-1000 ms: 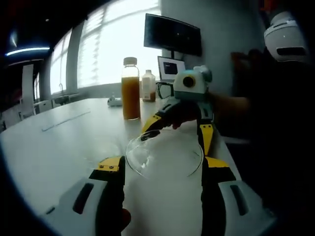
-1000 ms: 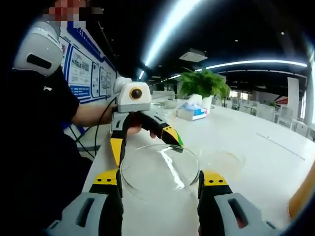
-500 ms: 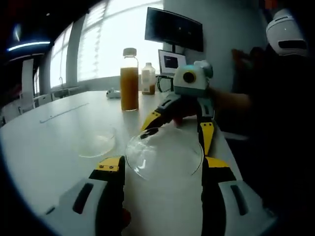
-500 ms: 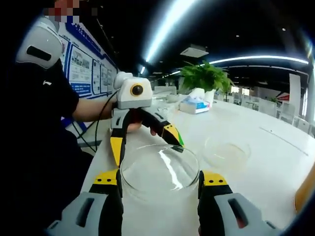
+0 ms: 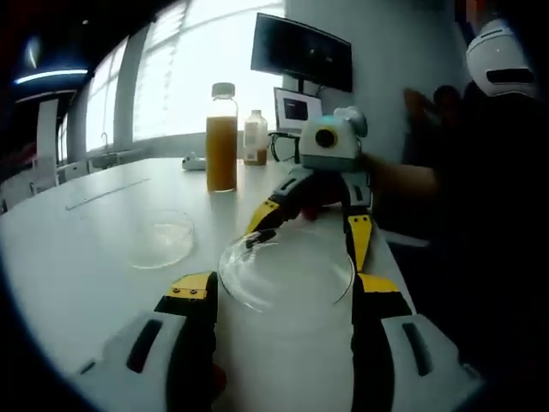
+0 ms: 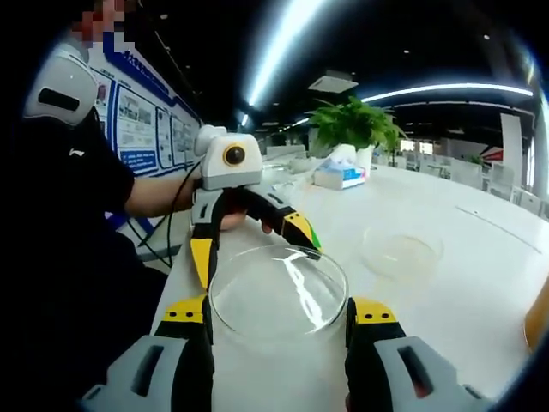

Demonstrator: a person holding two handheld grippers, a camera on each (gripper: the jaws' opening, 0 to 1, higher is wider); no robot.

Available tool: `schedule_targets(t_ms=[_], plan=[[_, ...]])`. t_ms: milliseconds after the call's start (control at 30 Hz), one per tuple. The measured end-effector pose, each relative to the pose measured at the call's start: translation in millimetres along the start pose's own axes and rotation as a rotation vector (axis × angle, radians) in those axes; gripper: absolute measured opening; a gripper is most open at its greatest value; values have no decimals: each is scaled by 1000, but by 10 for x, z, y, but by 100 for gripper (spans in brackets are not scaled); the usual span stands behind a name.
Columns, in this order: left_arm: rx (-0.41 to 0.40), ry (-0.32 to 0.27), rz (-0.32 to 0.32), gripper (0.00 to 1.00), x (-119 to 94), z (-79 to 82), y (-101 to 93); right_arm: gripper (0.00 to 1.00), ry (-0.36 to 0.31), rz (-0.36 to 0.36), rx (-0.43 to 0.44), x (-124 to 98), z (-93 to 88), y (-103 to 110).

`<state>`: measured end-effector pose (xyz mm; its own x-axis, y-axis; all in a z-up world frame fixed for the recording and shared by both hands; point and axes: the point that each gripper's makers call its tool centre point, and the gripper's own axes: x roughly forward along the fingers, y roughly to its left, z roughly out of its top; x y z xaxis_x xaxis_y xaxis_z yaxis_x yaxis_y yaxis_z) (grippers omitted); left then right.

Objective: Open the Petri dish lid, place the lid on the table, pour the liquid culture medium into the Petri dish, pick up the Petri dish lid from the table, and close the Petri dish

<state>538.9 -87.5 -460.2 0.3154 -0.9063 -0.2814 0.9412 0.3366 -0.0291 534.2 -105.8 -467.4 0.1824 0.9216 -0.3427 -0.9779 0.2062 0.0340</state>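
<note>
Still clamped across the Petri dish lid [image 5: 287, 273] from opposite sides with left gripper [image 5: 283, 290] and right gripper [image 6: 279, 311], held above the table [image 5: 77, 257]. Swung round over the last second, bringing the open Petri dish [image 5: 159, 239] into sight left of the left fingers. Probably set the lid down next.

clear, glossy petri dish lid [image 5: 287, 275] catches glare; tabletop [image 5: 94, 249] smooth matt white; at 11 o'clock, the bottle [image 5: 221, 142] looks like clear glass or plastic.

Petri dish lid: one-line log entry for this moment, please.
lid held between both grippers, off table | dish base open on table | medium bottle upright, untouched
</note>
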Motion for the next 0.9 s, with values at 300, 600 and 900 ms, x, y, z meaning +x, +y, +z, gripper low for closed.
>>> schedule_targets(t_ms=[300, 600, 900], plan=[[27, 4, -30, 55, -8, -23, -102, 67, -10, 35, -23, -25, -17, 43], [26, -48, 8, 55, -134, 46, -66, 68, -66, -3, -18, -75, 79, -23], [-27, -193, 88, 58, -349, 254, 30, 67, -158, -79, 30, -192, 229, -34]])
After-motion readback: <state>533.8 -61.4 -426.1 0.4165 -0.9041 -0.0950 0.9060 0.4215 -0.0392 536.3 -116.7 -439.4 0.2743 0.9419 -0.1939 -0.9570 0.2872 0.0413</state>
